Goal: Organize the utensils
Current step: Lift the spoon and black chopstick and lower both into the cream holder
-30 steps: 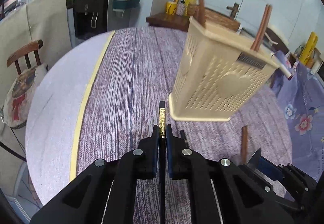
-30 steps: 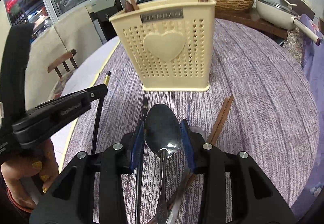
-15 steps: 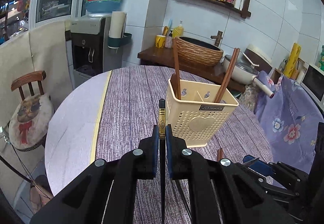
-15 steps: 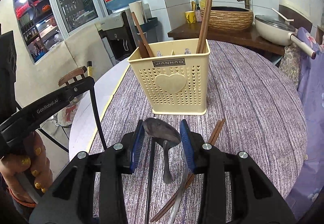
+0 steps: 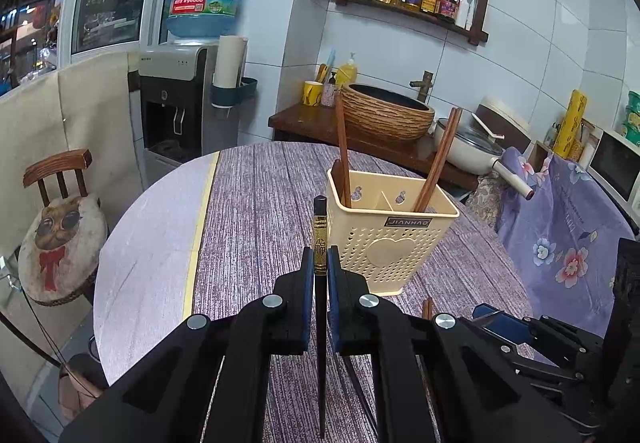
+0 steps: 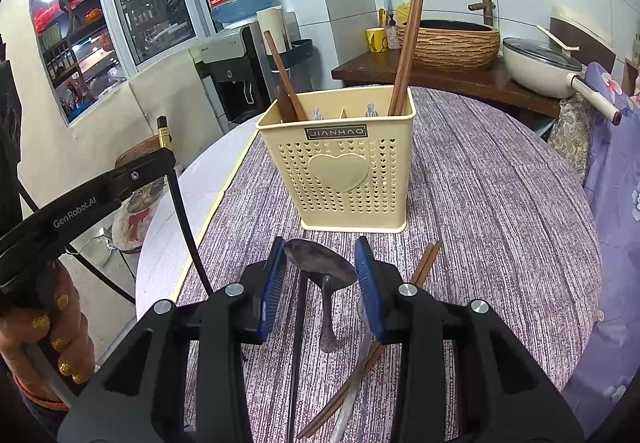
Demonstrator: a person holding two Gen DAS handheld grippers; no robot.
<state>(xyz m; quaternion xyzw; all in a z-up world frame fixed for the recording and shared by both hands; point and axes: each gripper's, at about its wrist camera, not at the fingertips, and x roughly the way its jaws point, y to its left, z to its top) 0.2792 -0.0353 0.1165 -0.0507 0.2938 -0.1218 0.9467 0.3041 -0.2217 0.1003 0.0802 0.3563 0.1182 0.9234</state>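
Table (image 5: 256, 203) first: round, covered in a purple streaked cloth, with a pale bare strip and a yellow tape line along its left side. On it, near the middle, stands the cream utensil holder (image 6: 344, 179), upright, perforated with small hearts, one large heart on its front and a dark label under the rim; an inner wall splits it into compartments. Brown wooden chopsticks (image 6: 404, 55) lean out of its right compartment, and another brown wooden piece (image 6: 280, 75) leans out of its left one. The left gripper (image 5: 320, 263) is clamped tight on a black chopstick (image 5: 319, 227) with a gold patterned band near its top, holding it raised just left of the holder, its end sticking up past the fingertips and the rest of its length running down between the fingers. The right wrist view shows a hand (image 6: 44, 339) with gold-painted nails gripping that tool. The right gripper (image 6: 320, 267) grasps a metal spoon (image 6: 320, 263) by its bowl, pinched between the blue pads, the handle hanging below toward the cloth. Under it on the table lie a pair of brown chopsticks (image 6: 426, 259), a second black chopstick (image 6: 298, 343) and another metal utensil (image 6: 360, 363), only partly visible, all short of the holder on its near side.
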